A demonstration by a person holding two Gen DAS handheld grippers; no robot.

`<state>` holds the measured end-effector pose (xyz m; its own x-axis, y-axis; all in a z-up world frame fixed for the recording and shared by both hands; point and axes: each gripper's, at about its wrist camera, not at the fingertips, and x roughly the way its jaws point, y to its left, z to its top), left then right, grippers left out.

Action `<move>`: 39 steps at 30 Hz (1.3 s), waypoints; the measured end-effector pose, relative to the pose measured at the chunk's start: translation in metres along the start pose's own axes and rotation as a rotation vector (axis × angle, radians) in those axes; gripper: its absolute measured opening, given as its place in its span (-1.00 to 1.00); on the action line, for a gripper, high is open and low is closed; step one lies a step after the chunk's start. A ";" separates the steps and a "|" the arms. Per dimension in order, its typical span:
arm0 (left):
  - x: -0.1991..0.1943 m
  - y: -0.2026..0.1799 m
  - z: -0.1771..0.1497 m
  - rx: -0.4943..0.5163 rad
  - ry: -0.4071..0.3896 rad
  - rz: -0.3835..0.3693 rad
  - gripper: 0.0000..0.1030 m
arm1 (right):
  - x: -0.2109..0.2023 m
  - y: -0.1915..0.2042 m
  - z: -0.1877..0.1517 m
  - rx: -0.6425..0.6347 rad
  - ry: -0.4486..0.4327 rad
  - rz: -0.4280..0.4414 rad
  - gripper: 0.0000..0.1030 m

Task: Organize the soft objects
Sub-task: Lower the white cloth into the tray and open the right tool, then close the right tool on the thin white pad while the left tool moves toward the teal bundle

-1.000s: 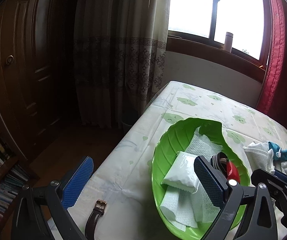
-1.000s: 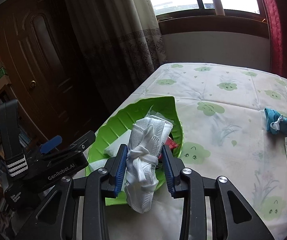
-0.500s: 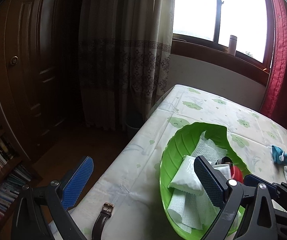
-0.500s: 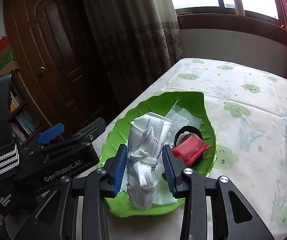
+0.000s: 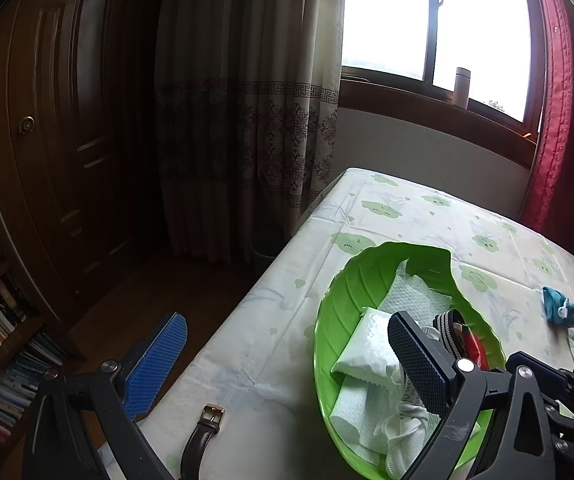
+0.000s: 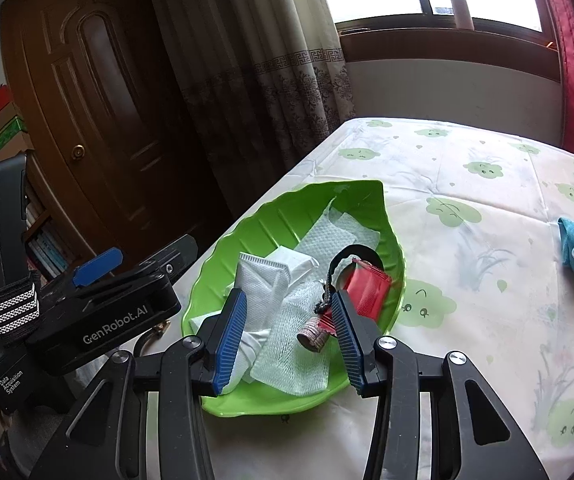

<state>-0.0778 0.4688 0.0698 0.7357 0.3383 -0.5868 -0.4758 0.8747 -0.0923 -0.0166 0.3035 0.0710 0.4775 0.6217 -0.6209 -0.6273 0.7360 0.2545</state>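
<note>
Glossy green plastic on the leaf-shaped tray (image 6: pixel 271 236), smooth and ribbed. Soft white mesh cloth (image 6: pixel 299 340) bundled inside, beside a shiny red foil packet (image 6: pixel 367 286). Ridged blue rubber pads (image 6: pixel 229 338), matt black plastic frames. Thin, creased printed tablecloth (image 6: pixel 467 184). Dark brown leather strap (image 5: pixel 197 442), polished metal buckle. Varnished dark wood door (image 6: pixel 99 112).
</note>
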 end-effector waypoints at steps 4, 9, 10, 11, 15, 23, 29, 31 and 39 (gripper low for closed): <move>0.001 -0.003 -0.002 0.008 0.005 0.000 0.99 | -0.004 -0.006 -0.005 0.012 0.001 -0.011 -0.11; 0.002 -0.011 -0.006 0.031 0.008 0.004 0.99 | -0.008 -0.017 -0.009 0.033 -0.002 -0.032 -0.11; 0.002 -0.013 -0.006 0.036 0.009 0.006 0.99 | -0.009 -0.020 -0.009 0.037 -0.003 -0.036 -0.11; 0.001 -0.014 -0.007 0.039 0.010 0.007 0.99 | -0.009 -0.022 -0.009 0.041 -0.005 -0.043 -0.11; 0.002 -0.022 -0.010 0.059 0.016 0.008 0.99 | -0.015 -0.033 -0.014 0.056 -0.004 -0.064 -0.11; -0.002 -0.042 -0.011 0.093 0.022 -0.008 0.99 | -0.022 -0.061 -0.026 0.089 0.012 -0.113 -0.11; -0.009 -0.068 -0.010 0.132 0.018 -0.049 0.99 | -0.036 -0.086 -0.037 0.116 0.012 -0.157 -0.11; -0.012 -0.079 -0.011 0.152 0.014 -0.062 0.99 | -0.042 -0.097 -0.041 0.126 0.011 -0.182 -0.11; -0.018 -0.119 -0.012 0.208 0.026 -0.142 0.99 | -0.074 -0.152 -0.046 0.178 -0.011 -0.309 -0.10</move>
<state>-0.0400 0.3546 0.0821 0.7744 0.2002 -0.6002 -0.2573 0.9663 -0.0096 0.0150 0.1326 0.0440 0.6352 0.3647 -0.6808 -0.3354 0.9243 0.1821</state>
